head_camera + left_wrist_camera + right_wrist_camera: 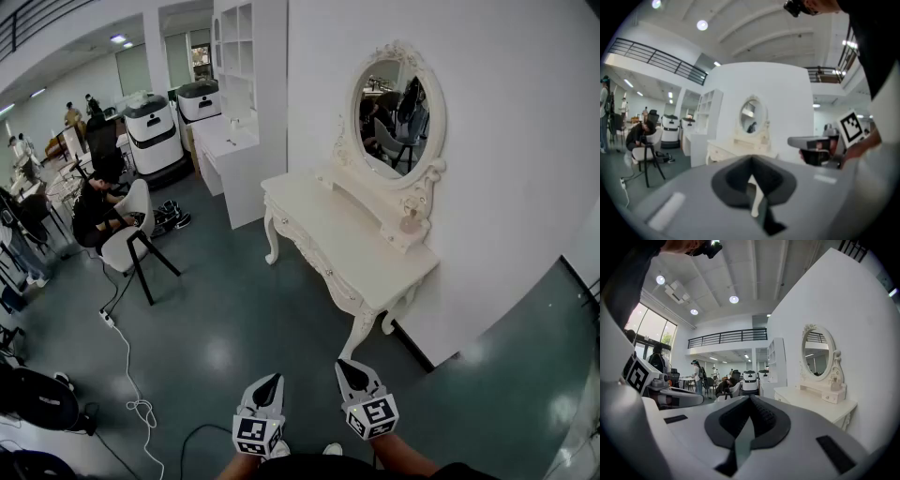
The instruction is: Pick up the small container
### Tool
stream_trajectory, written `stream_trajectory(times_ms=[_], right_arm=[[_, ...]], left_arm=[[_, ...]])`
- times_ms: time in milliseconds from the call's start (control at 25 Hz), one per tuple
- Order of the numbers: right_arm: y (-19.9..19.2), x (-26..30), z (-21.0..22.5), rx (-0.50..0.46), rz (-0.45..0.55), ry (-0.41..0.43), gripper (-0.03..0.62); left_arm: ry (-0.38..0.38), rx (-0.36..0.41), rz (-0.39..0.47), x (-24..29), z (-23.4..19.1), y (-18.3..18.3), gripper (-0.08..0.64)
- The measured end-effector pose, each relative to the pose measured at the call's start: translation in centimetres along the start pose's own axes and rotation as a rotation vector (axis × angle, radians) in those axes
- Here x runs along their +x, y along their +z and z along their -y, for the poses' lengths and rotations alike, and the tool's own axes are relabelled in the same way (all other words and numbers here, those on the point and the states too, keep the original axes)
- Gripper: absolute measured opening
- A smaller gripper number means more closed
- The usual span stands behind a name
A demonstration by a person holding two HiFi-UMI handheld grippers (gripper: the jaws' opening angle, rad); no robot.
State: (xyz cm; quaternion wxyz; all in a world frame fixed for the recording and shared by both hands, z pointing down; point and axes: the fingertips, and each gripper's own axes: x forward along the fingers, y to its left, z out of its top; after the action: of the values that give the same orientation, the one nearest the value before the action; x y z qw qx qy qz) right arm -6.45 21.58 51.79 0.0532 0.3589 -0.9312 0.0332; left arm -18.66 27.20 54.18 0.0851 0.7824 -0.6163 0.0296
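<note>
1. The container (410, 223) stands on the low ledge at the foot of the mirror (398, 117), near that ledge's right end in the head view; it is too small to make out in detail.
2. The ledge sits at the back of a cream dresser (347, 244) that stands against the white wall (506, 141); the rest of the dresser top is bare.
3. Both grippers are well apart from the dresser, low in the head view, over the dark green floor (244, 328).
4. The left gripper (267, 386) has its jaws closed together with nothing between them.
5. The right gripper (351, 373) also has its jaws closed together, and it holds nothing.
6. The two grippers are side by side, both pointing forward toward the dresser.
7. Left of the dresser, a white shelf unit (248, 56) stands by the wall.
8. Farther left are two white machines (152, 131) with dark tops.
9. A person (94, 211) in dark clothes is bent over beside a white chair (131, 230).
10. A white cable (127, 375) trails across the floor near the chair.
</note>
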Motion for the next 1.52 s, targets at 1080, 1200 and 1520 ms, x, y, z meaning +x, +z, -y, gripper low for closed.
stream_trajectory(times_ms=[1080, 1200, 1520], right_arm=[[-0.2, 2.0, -3.2, 0.104, -0.004, -0.007, 0.006], [-0.2, 2.4, -3.2, 0.112, -0.011, -0.018, 0.006], [1.8, 3.0, 0.1, 0.029, 0.064, -0.072, 0.006]], left_arm=[[-0.081, 0.016, 0.016, -0.8, -2.3, 0.4, 0.008], [-0.097, 0.015, -0.009, -0.4, -2.5, 0.4, 0.008], [-0.101, 0.02, -0.009, 3.6, -2.4, 0.9, 0.008]])
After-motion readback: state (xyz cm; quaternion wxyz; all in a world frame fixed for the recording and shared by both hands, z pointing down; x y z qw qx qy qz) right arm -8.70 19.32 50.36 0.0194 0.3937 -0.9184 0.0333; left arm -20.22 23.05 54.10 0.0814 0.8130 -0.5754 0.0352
